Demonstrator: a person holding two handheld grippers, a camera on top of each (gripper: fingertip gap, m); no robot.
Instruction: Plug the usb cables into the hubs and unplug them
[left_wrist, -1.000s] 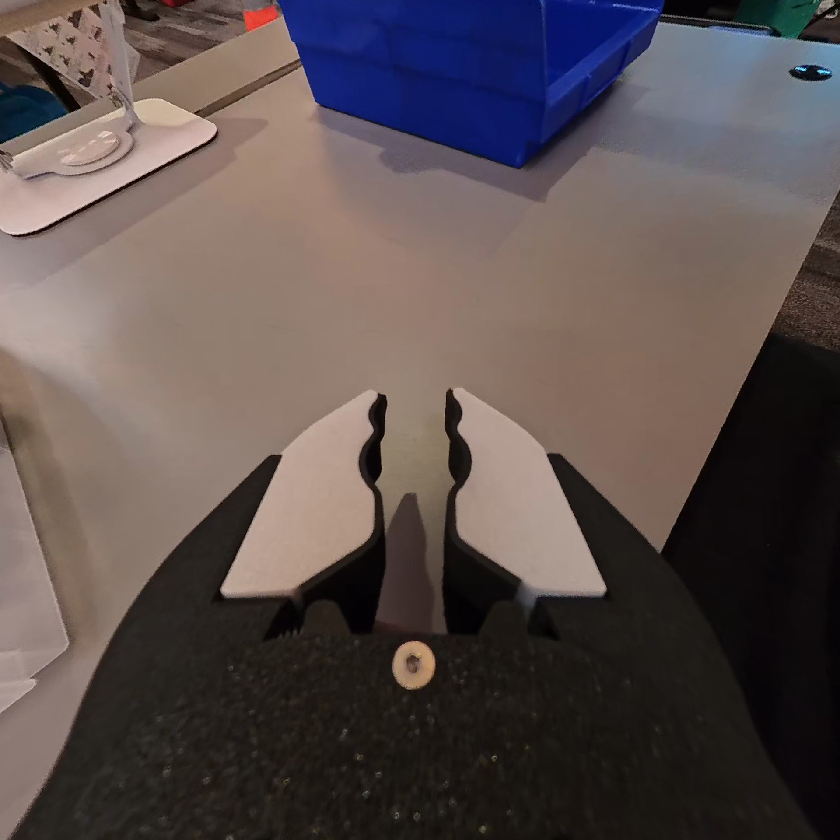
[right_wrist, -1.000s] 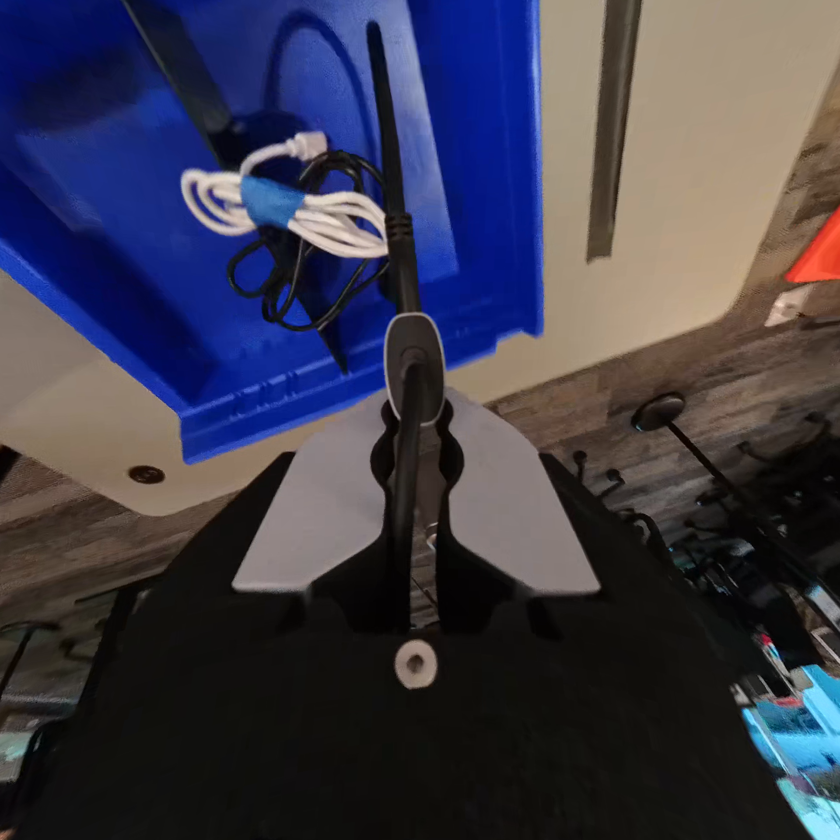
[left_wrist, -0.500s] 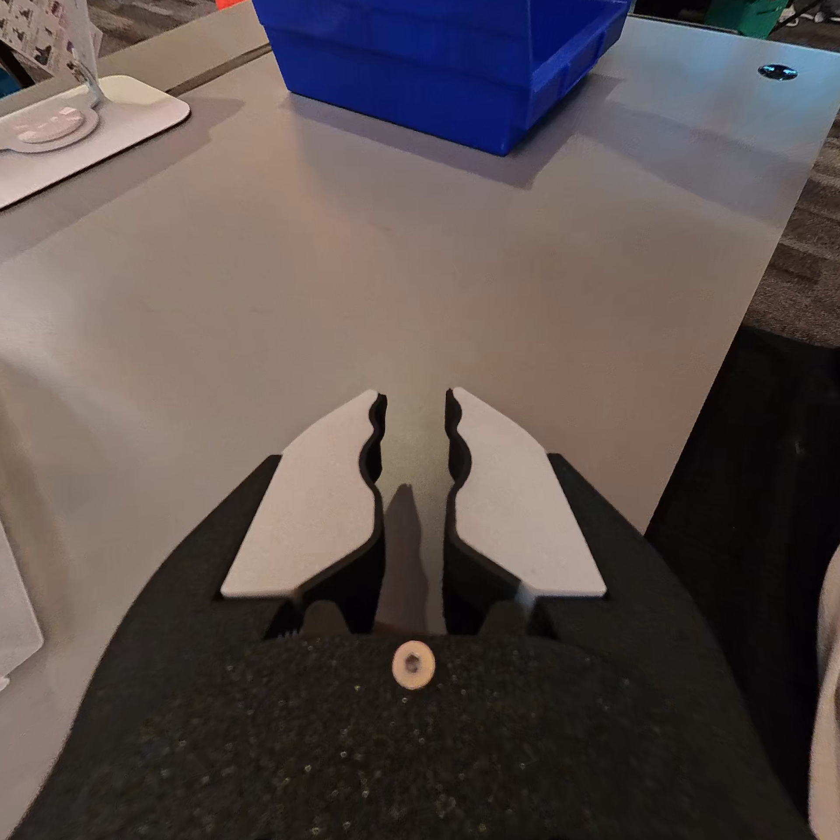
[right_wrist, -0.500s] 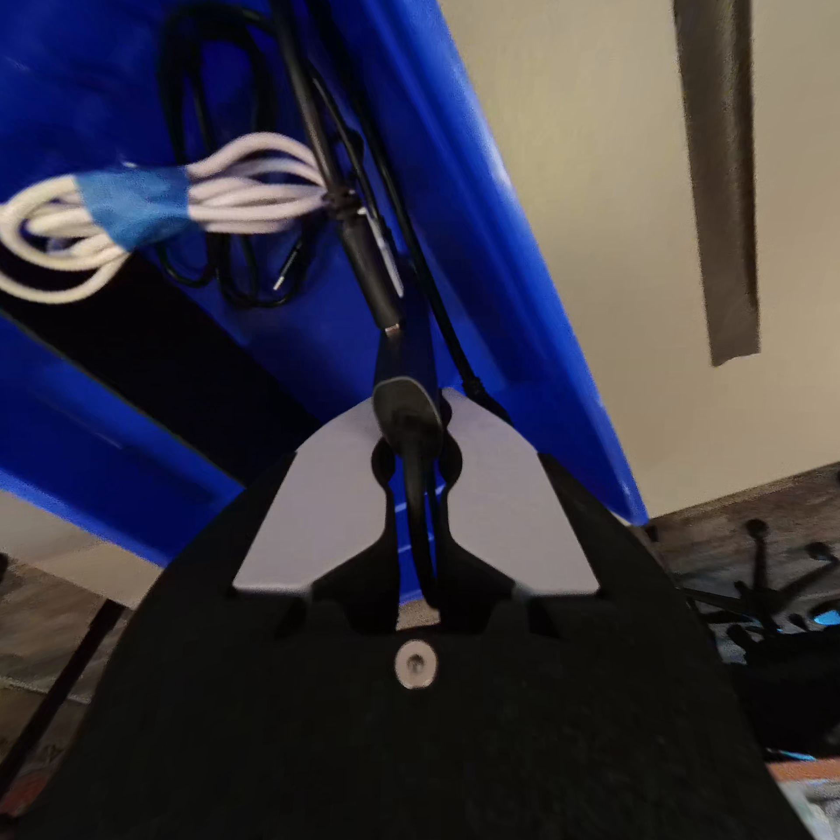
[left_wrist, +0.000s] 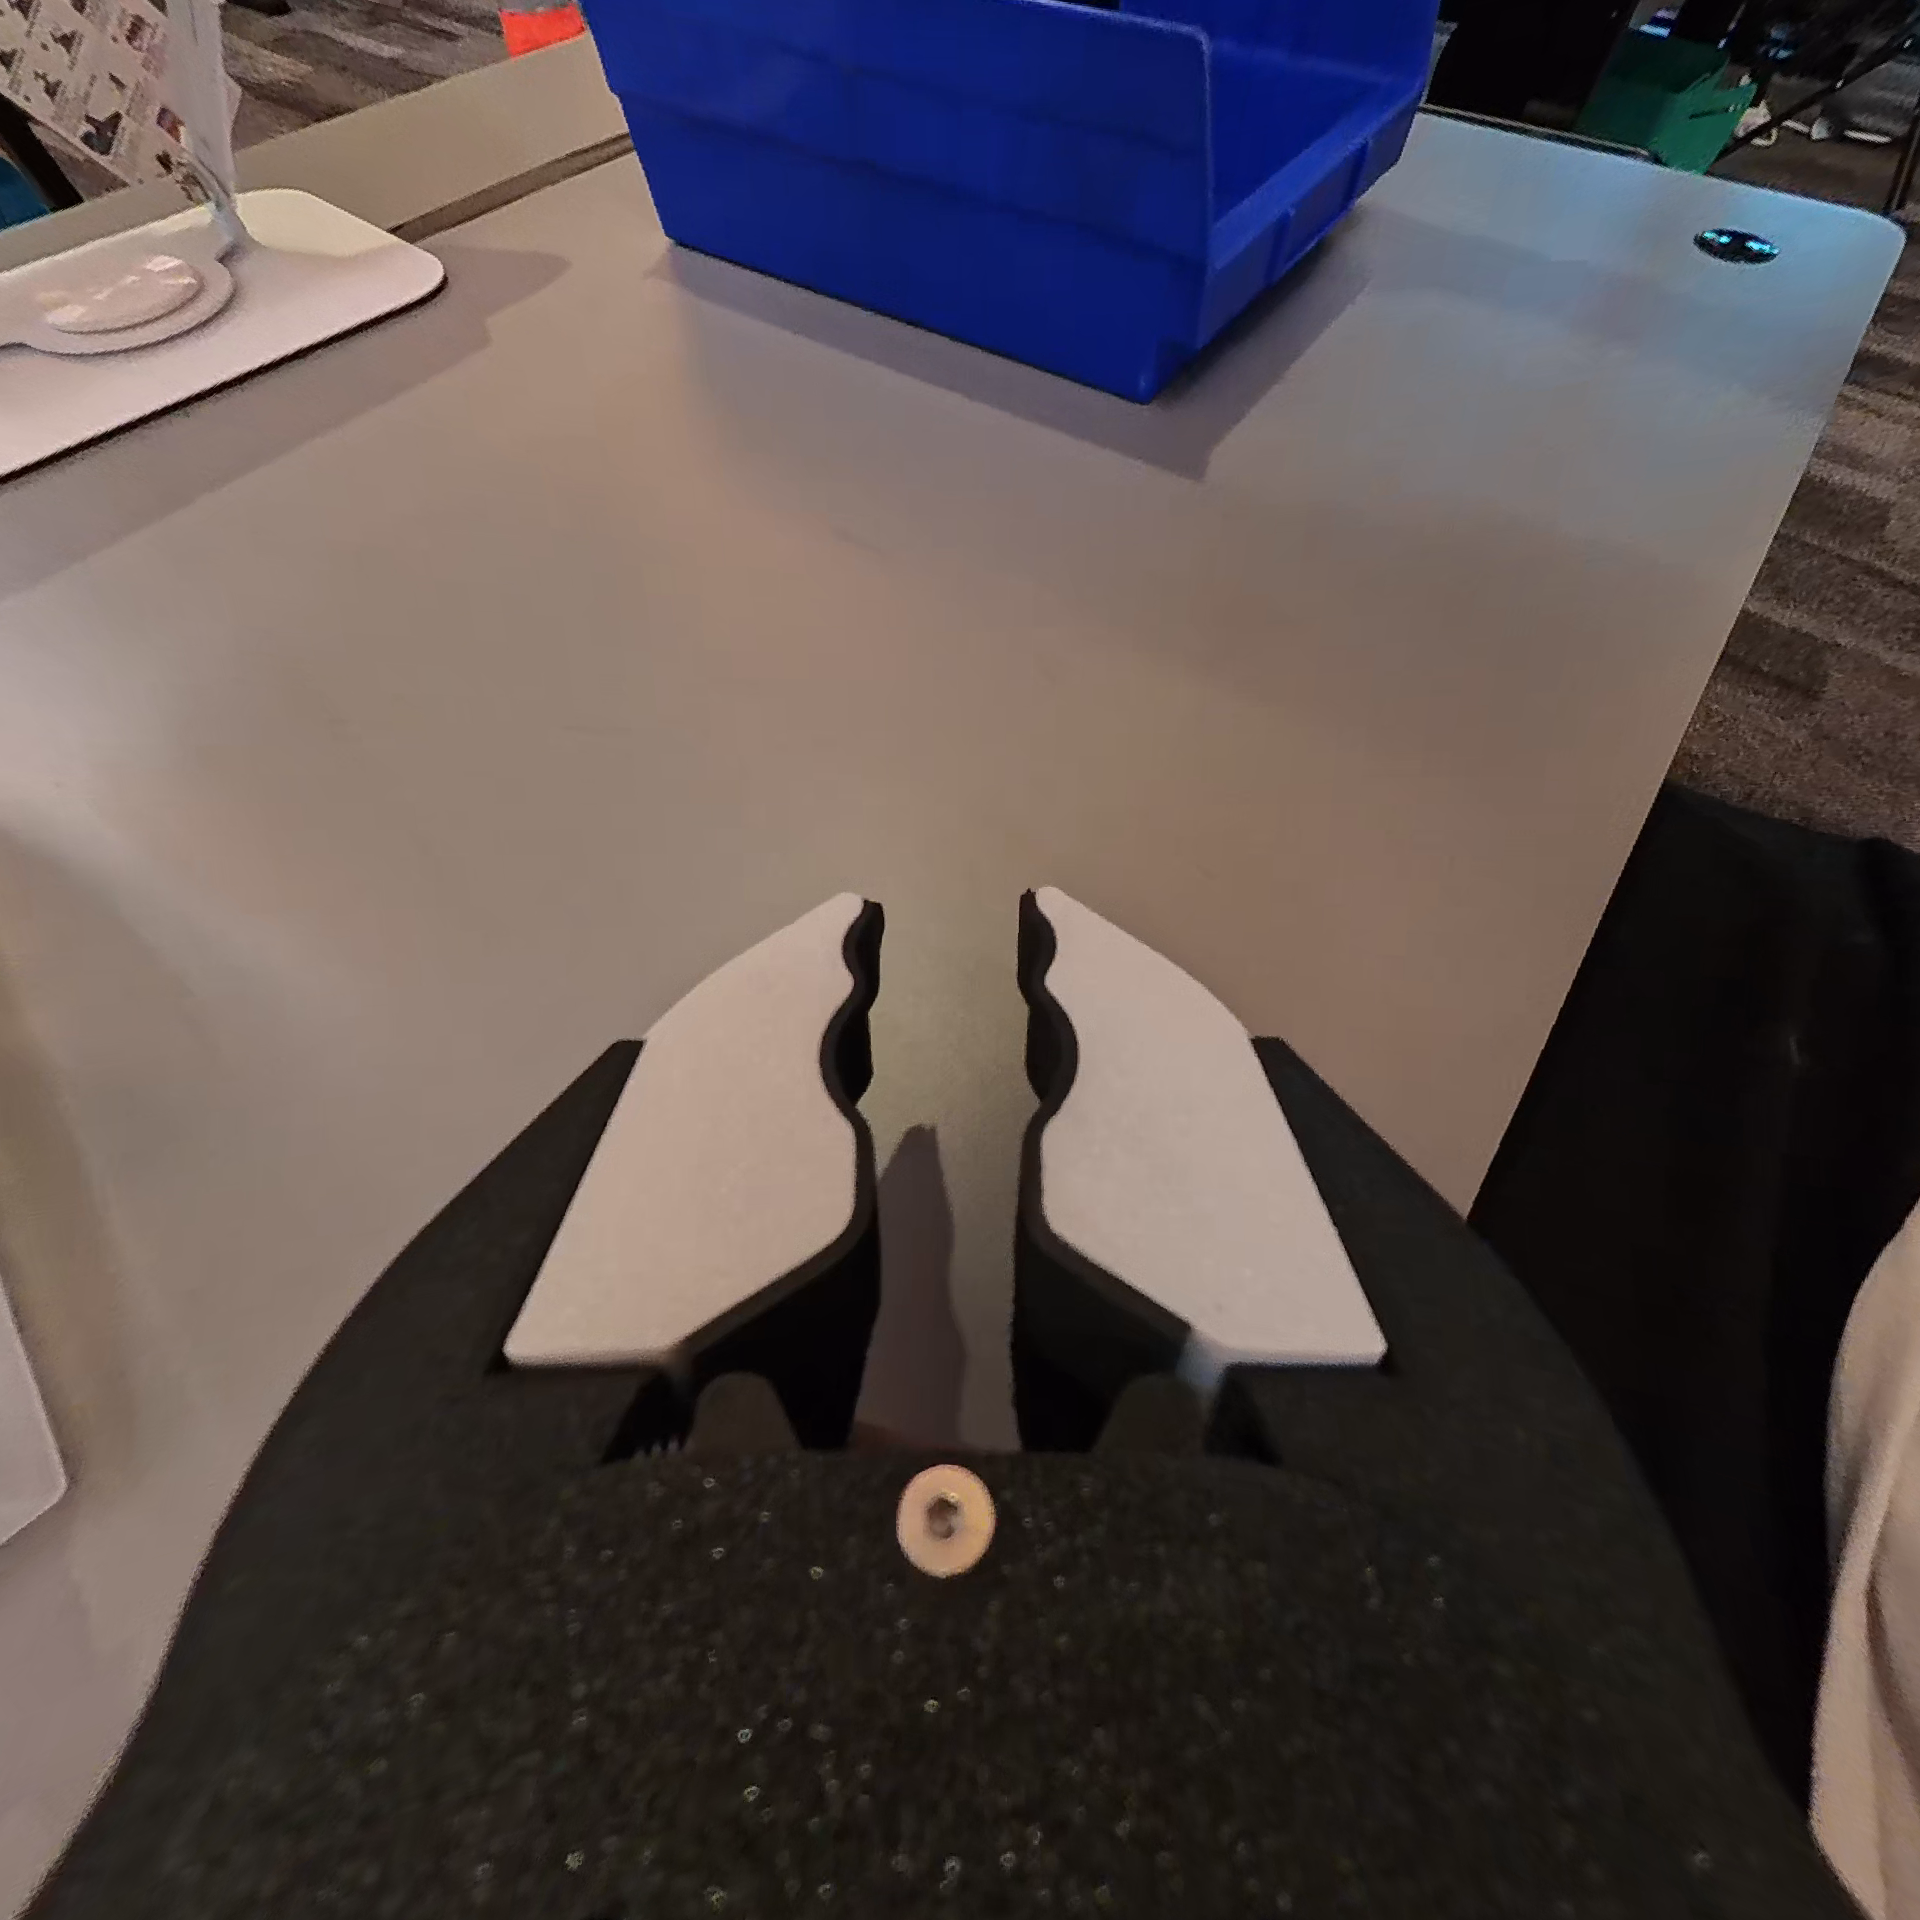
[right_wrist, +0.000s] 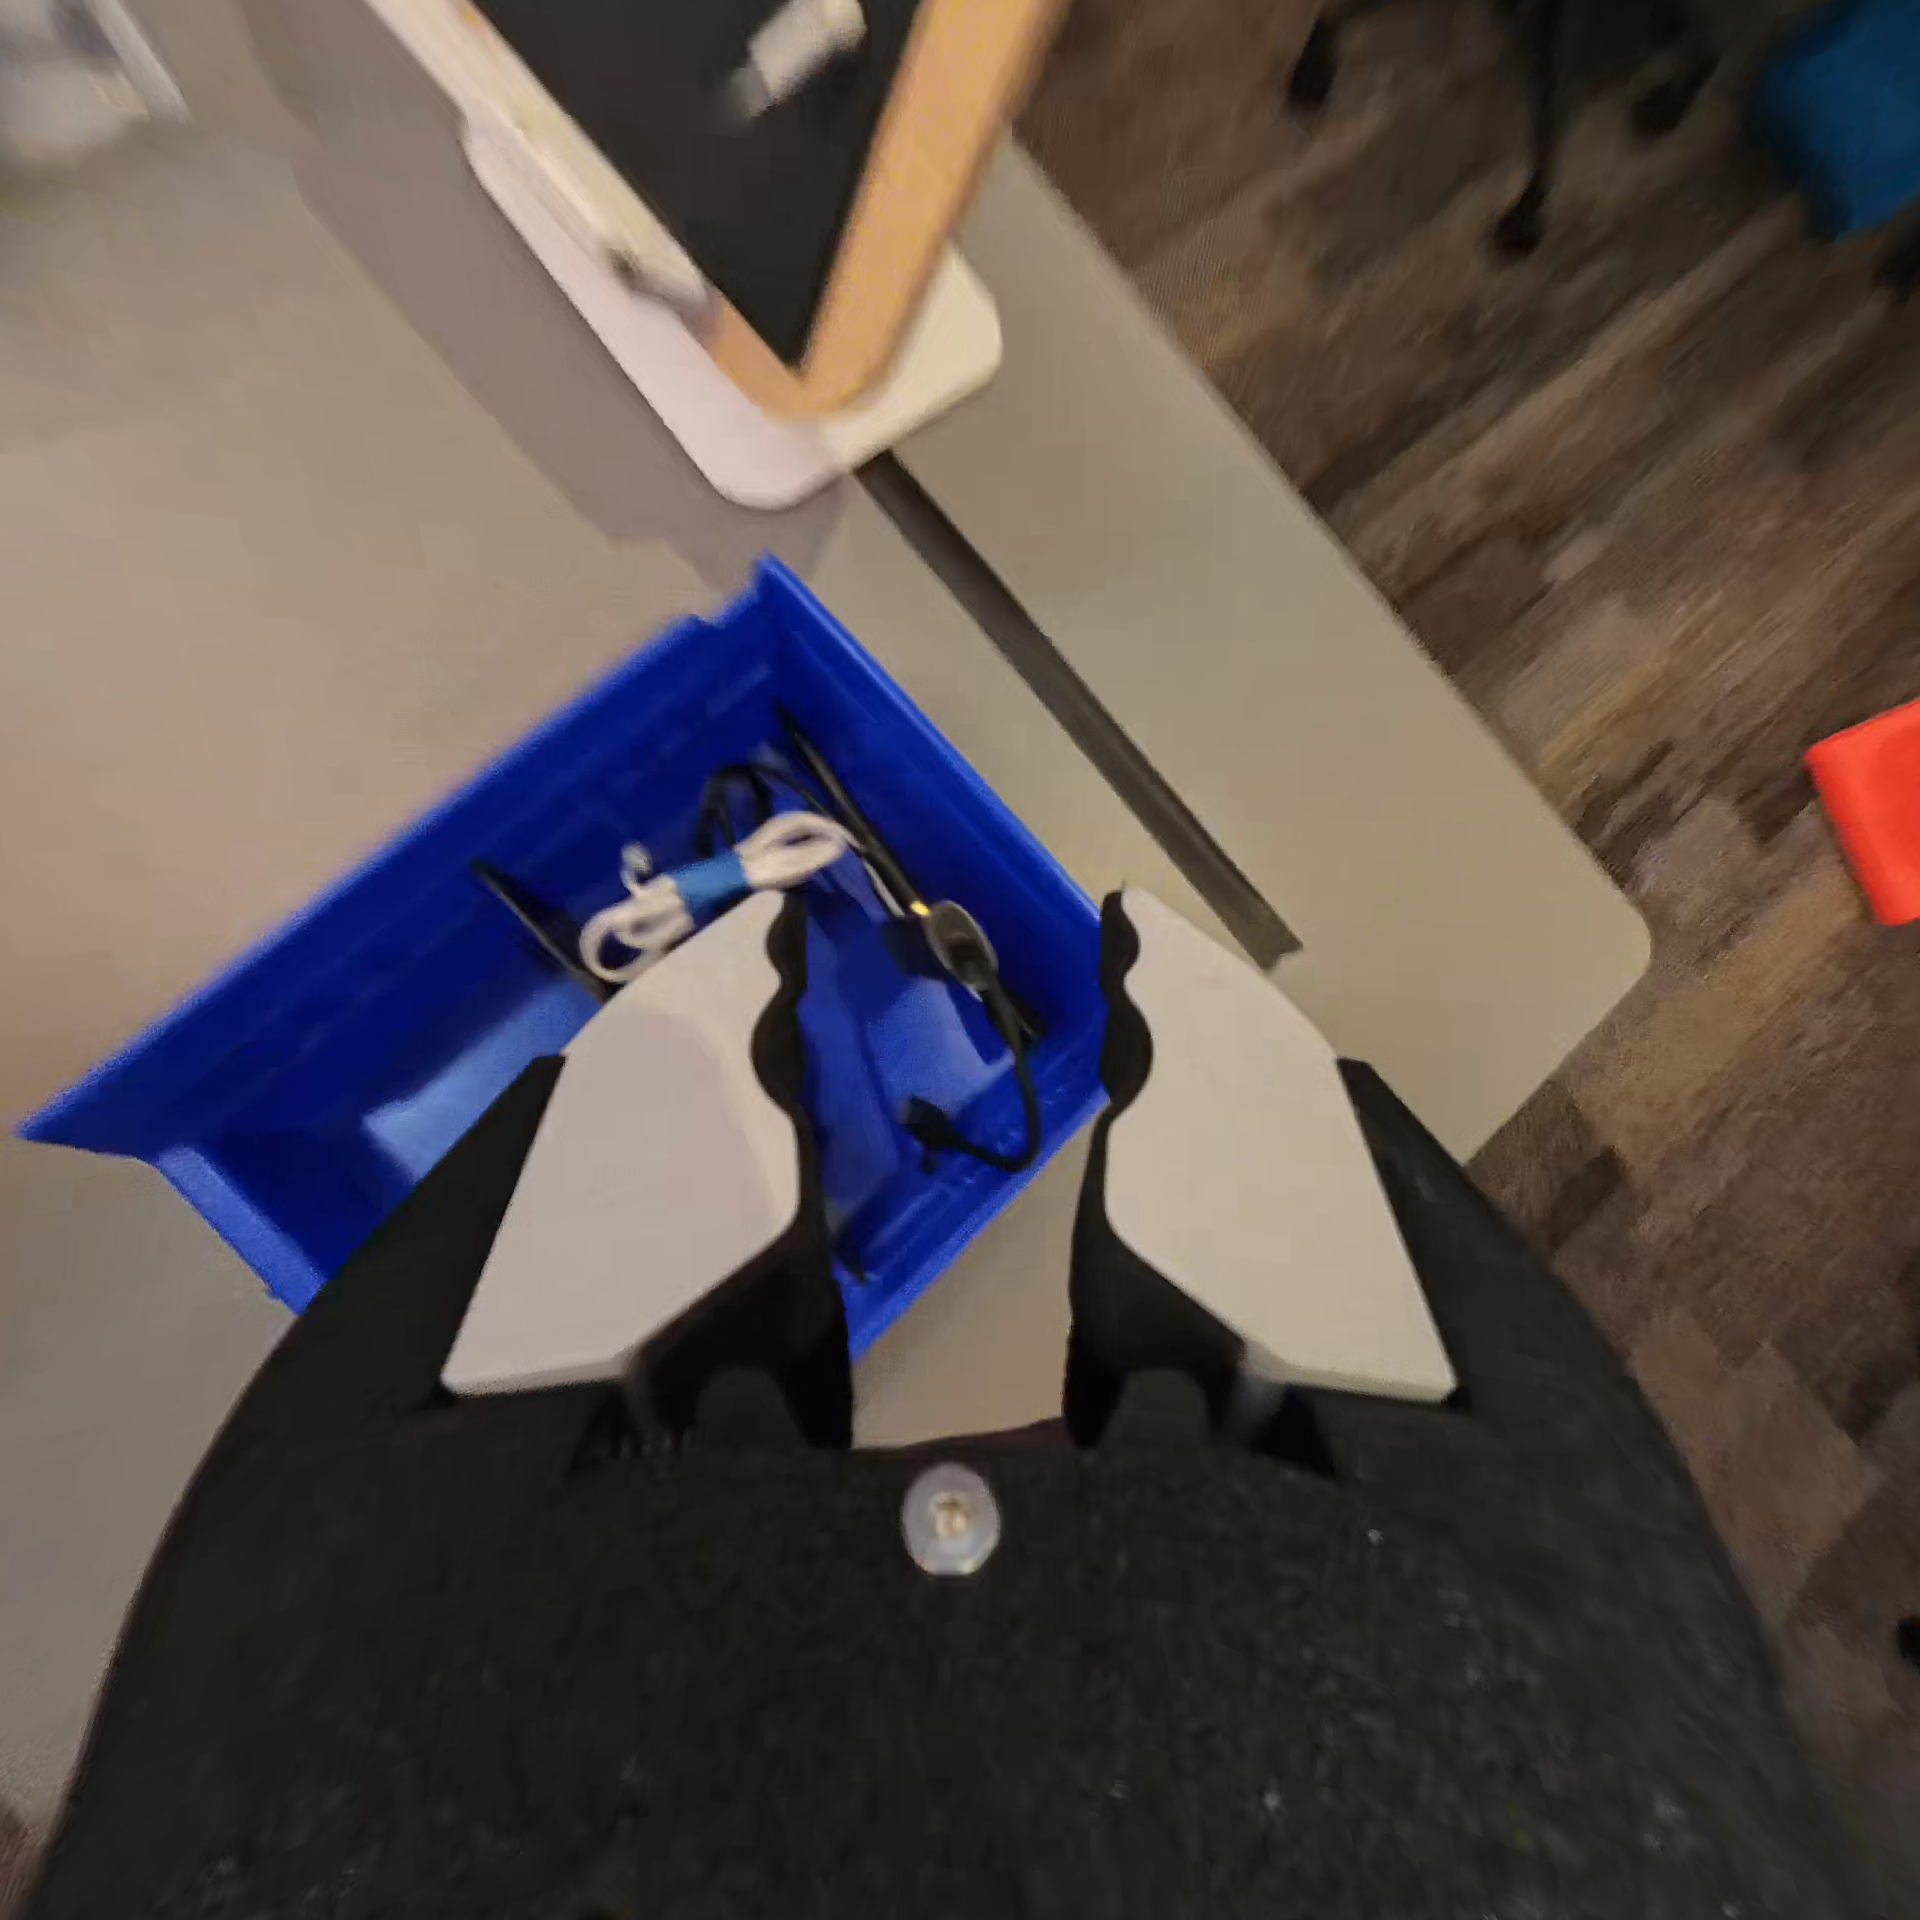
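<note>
Lying in blue bin (right_wrist: 436, 997), frame centre: white cable (right_wrist: 707, 883), coiled, blue-taped; right of it, black cable (right_wrist: 971, 971) with oval housing.
Left gripper (left_wrist: 951, 904): fingers parted, empty, over grey table (left_wrist: 623, 675).
Right gripper (right_wrist: 951, 914): spread wide, empty, above bin.

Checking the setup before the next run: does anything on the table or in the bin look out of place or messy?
Nothing looks damaged or spilled. The blue bin sits flat on the table, holding a taped white cable bundle and a loose black cable. Both the left gripper and the right gripper are open and empty.
</note>
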